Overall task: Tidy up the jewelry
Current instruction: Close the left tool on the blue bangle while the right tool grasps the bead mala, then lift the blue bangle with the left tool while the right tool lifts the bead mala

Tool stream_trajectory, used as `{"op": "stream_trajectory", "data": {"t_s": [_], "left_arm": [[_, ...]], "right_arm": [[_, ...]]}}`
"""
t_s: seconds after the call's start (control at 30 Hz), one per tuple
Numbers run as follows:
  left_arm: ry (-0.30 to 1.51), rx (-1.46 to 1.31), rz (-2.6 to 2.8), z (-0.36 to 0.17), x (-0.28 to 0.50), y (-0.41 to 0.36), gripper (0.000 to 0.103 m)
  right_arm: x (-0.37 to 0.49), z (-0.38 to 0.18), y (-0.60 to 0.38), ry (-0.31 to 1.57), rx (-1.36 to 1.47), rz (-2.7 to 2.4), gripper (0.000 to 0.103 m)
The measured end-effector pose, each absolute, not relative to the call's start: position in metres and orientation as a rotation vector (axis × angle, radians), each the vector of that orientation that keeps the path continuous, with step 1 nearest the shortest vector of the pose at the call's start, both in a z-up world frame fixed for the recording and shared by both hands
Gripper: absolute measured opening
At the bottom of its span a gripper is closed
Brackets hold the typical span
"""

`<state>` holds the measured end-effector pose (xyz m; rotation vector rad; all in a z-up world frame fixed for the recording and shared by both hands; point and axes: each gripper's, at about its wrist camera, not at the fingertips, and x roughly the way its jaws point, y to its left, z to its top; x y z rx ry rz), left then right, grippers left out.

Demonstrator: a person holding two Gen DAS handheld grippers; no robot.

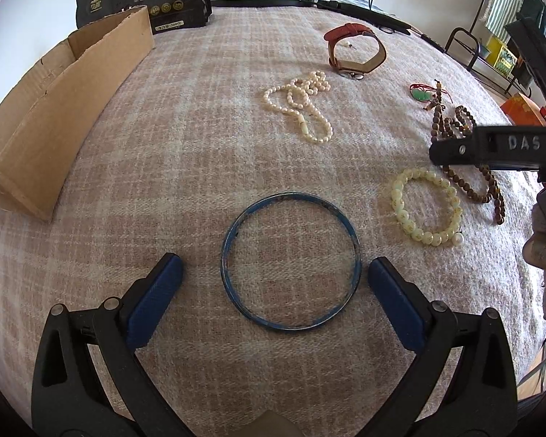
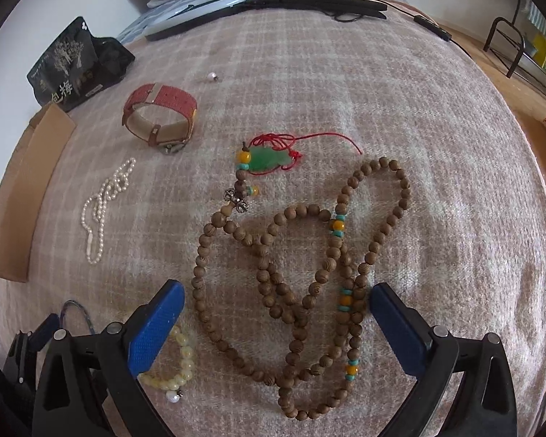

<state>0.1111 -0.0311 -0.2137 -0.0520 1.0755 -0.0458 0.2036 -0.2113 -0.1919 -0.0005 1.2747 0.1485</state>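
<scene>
- Left gripper [image 1: 275,284]: jaws spread fully, nothing clamped. The blue bangle [image 1: 291,260] lies flat on the checked blanket [image 1: 185,138], directly between and just ahead of the two blue pads. The right pad stands just beside the bangle's rim; the left pad is farther off.
- Governing relation: the bangle is a closed ring with no long axis, so the closing line of the jaws crosses its full width. A grasp on one side of the rim appears more workable than spanning the whole ring.
- Right gripper [image 2: 276,315]: jaws likewise released and empty, poised over the wooden bead necklace [image 2: 302,291], whose loops run away from the tongs toward the green pendant [image 2: 269,160].
- Nearer hand: the left for the bangle, the right for the wooden beads. The pale bead bracelet [image 1: 427,207] lies between the two.
- Bangle appearance: thin, rigid, dark blue, with worn pale patches on the rim; whether these are scuffs or reflections cannot be confirmed.
- Cardboard box [image 1: 47,116]: far left of the left tongs, probably the destination.
</scene>
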Motion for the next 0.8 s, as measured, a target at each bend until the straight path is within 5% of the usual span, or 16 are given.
{"op": "stream_trajectory", "data": {"t_s": [0.23, 0.5, 0.63, 0.8], "left_arm": [[1.068, -0.078, -0.059, -0.212, 0.110, -0.027, 0.103], [1.057, -0.092, -0.043, -0.209, 0.109, -0.023, 0.097], [1.040, -0.090, -0.021, -0.207, 0.106, -0.022, 0.084], [1.030, -0.085, -0.015, -0.205, 0.106, -0.021, 0.073]], "right_arm": [[0.204, -0.194, -0.209, 1.284, -0.053, 0.134, 0.094], [0.197, -0.183, -0.223, 1.247, -0.048, 0.138, 0.030], [0.196, -0.181, -0.230, 1.241, -0.036, 0.145, 0.018], [0.195, -0.179, -0.230, 1.231, -0.028, 0.154, 0.018]]}}
